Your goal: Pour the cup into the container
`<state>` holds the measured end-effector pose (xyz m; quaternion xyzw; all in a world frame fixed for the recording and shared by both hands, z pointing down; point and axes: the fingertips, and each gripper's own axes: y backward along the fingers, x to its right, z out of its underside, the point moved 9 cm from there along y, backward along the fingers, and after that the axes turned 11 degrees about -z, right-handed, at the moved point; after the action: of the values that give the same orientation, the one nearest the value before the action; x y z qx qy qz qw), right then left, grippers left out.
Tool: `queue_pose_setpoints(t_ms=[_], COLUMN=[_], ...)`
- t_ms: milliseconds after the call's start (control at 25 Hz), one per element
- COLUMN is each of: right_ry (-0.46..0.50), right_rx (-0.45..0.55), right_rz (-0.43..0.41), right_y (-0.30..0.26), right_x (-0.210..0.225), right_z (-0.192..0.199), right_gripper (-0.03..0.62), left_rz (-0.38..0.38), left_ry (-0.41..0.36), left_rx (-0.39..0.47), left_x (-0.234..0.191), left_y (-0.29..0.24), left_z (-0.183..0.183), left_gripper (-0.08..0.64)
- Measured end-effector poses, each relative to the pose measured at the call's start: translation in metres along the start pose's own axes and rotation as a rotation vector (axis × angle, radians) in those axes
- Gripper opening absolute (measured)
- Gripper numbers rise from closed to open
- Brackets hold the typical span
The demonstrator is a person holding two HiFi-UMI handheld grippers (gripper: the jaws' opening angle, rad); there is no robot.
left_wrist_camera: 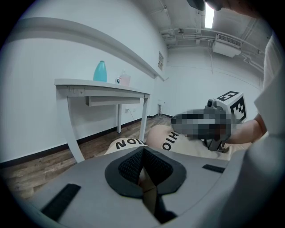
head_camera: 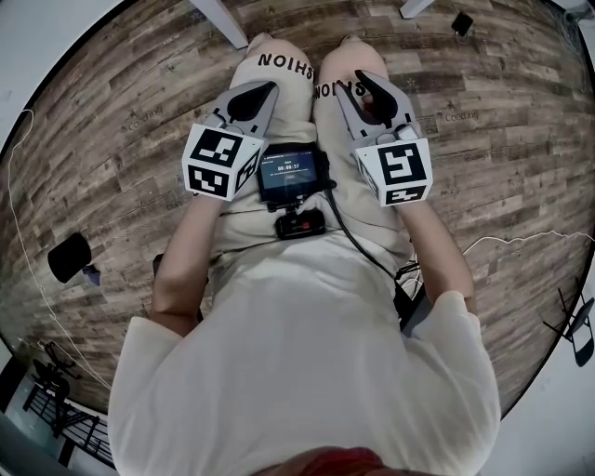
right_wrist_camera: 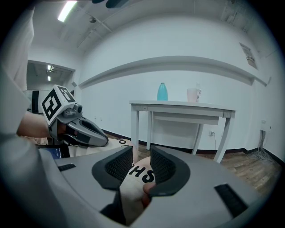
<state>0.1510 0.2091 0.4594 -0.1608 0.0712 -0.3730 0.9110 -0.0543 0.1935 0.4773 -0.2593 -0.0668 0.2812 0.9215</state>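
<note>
A seated person in a white shirt (head_camera: 307, 372) and pale shorts (head_camera: 279, 70) with black lettering has a small lit screen (head_camera: 293, 175) on the lap, with a black mount (head_camera: 299, 223) just near of it and a black cable (head_camera: 358, 246) running off right. The wood-plank floor (head_camera: 112, 139) carries a black object (head_camera: 69, 256) at the left. A white table (right_wrist_camera: 182, 106) stands far off against a white wall with a raised band (right_wrist_camera: 169, 64), a poster (right_wrist_camera: 247, 52) and an outlet (right_wrist_camera: 263, 123). A ceiling light (right_wrist_camera: 67, 10) glows.
</note>
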Motion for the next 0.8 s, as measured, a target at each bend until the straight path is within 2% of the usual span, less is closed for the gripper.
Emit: queue_pose_setpoints(t_ms=[800], right_ry=[-0.007], right_rx=[0.008], right_rz=[0.012], right_y=[0.0065], right_x=[0.0006], right_z=[0.0016], right_gripper=[0.129], left_rz=[0.004], left_ry=[-0.024], left_rx=[-0.004], left_x=[0.0050], left_y=[-0.0018], left_z=[0.0001], left_gripper=[0.011])
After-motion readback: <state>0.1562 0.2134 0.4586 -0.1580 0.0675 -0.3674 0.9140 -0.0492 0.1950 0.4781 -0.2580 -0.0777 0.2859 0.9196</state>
